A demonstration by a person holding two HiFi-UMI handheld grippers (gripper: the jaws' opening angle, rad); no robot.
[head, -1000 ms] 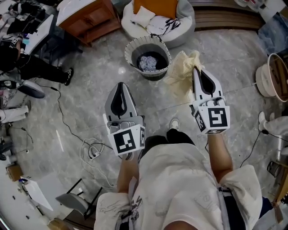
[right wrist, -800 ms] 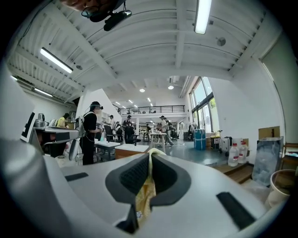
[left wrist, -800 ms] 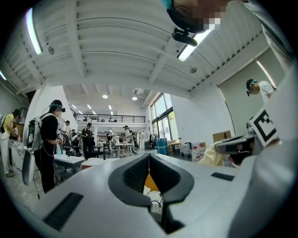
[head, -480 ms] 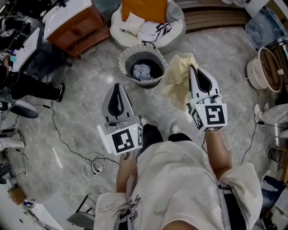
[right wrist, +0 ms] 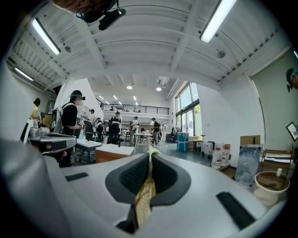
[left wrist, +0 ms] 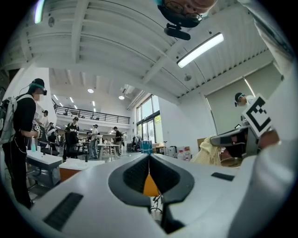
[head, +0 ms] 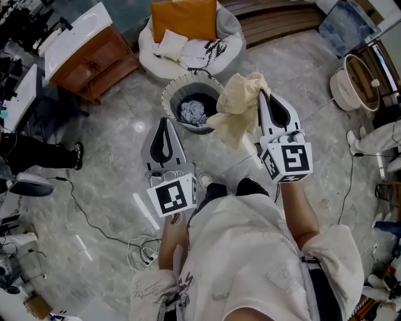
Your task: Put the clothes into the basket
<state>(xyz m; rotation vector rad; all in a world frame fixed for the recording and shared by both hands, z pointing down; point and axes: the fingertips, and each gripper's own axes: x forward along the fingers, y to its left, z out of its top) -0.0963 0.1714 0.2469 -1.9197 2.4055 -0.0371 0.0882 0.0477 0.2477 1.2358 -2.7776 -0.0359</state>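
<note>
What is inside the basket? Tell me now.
In the basket, a crumpled grey garment lies on the dark bottom. The yellow cloth hanging from the right gripper hides its right edge; anything beneath the garment is covered.

A grey marbled floor [head: 94, 188] fills the head view. At upper left stands a wooden cabinet [head: 94, 63] with a white top. At top centre a round white lounge seat [head: 145, 47] carries an orange cushion [head: 185, 19]. Cables [head: 141, 251] lie coiled at lower left. The gripper views show a white ribbed ceiling [right wrist: 139, 51] with long tube lights [left wrist: 200, 49], tall windows [left wrist: 146, 123], a railed mezzanine [right wrist: 135, 109] and people [right wrist: 74, 116] standing about in the distance.
</note>
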